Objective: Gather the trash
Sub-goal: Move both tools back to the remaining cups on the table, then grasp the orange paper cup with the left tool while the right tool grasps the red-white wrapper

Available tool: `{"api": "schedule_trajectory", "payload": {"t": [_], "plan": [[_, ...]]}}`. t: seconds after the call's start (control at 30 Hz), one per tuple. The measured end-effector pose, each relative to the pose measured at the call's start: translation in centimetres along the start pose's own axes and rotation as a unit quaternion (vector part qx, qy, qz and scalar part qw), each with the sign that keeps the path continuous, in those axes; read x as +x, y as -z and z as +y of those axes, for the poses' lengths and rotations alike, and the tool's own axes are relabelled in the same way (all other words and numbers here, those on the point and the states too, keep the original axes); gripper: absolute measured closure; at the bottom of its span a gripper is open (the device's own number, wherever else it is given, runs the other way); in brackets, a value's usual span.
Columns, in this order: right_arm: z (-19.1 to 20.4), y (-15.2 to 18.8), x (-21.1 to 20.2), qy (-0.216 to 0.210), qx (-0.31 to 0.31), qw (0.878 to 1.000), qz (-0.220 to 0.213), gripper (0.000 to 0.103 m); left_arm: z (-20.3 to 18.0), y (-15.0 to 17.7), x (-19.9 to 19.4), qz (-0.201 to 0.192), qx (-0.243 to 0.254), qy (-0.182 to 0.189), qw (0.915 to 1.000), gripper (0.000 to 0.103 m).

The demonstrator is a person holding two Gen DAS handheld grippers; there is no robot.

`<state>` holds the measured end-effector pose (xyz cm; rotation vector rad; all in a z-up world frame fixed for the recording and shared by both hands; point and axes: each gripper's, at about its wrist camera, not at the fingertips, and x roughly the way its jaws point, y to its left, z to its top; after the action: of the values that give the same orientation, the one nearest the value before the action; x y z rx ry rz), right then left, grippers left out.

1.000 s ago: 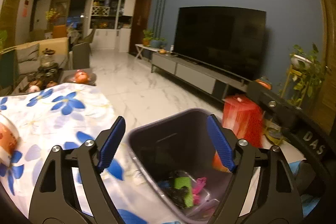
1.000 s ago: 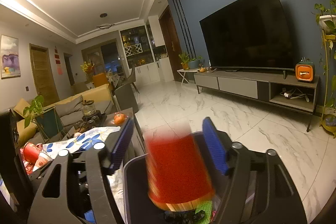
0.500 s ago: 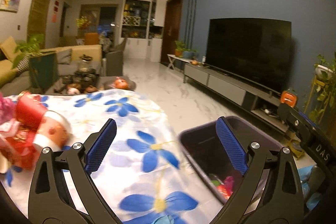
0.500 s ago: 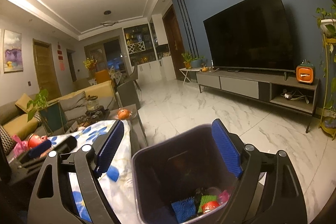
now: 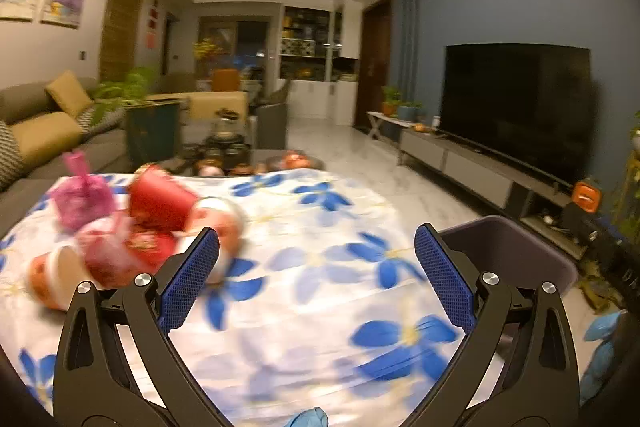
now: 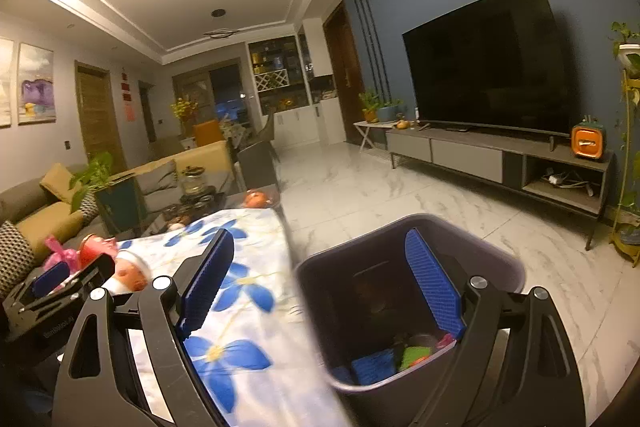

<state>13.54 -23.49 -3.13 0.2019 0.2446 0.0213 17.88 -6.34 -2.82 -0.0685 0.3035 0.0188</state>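
the red cup is gone from the right gripper (image 6: 320, 287), now wide and empty over the bin (image 6: 408, 267). the left gripper (image 5: 316, 279), also wide and empty, has swung from the bin toward the trash pile (image 5: 132, 223) on the flowered cloth (image 5: 320, 307), so that pile looks like the next pick.

Dark television (image 6: 488, 63) at two o'clock, long grey media console (image 6: 496, 159) beneath, sofa with yellow cushions (image 5: 44, 131) at nine o'clock, marble floor (image 6: 400, 195) between

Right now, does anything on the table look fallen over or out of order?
Yes. A red cup lies tipped on its side in the trash pile at the tablecloth's far left, beside a pink bag. Motion blur hides finer detail.
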Motion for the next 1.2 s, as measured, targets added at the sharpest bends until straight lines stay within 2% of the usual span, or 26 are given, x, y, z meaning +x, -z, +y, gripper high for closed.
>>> {"api": "schedule_trajectory", "payload": {"t": [0.2,0.43,0.53,0.67,0.77,0.83,0.97,1.03,1.17,1.2], "plan": [[3.0,1.0,-0.1,-0.032,-0.004,0.999,0.011,0.018,4.4,1.1,-1.7,-0.003,-0.008,-0.059,0.9982,0.006],[7.1,2.6,-0.4,-0.068,-0.025,0.997,0.021,0.018,10.4,2.9,-3.0,0.010,-0.037,-0.130,0.9908,0.006],[8.8,3.3,-0.1,-0.085,-0.032,0.995,0.030,0.018,12.6,3.5,-3.3,0.012,-0.034,-0.158,0.9867,0.006],[11.0,4.4,-0.2,-0.101,-0.044,0.993,0.033,0.018,14.8,4.0,-3.6,0.015,-0.039,-0.176,0.9834,0.008],[12.4,4.9,0.2,-0.113,-0.047,0.992,0.043,0.018,16.4,4.2,-3.5,0.023,-0.046,-0.180,0.9823,0.017],[13.4,5.3,0.5,-0.122,-0.051,0.990,0.049,0.018,17.5,4.3,-2.9,0.039,-0.052,-0.181,0.9814,0.030],[15.5,5.8,0.5,-0.138,-0.066,0.987,0.054,0.018,18.9,4.4,-1.8,0.066,-0.074,-0.175,0.9796,0.044],[16.7,6.0,0.6,-0.145,-0.078,0.985,0.055,0.018,19.6,4.5,-1.3,0.080,-0.081,-0.176,0.9778,0.054],[18.9,6.7,1.0,-0.162,-0.093,0.981,0.061,0.018,20.7,4.9,-1.2,0.096,-0.092,-0.174,0.9757,0.066],[19.6,6.9,1.2,-0.167,-0.098,0.979,0.064,0.018,20.9,5.0,-1.2,0.099,-0.093,-0.175,0.9751,0.073]]}}
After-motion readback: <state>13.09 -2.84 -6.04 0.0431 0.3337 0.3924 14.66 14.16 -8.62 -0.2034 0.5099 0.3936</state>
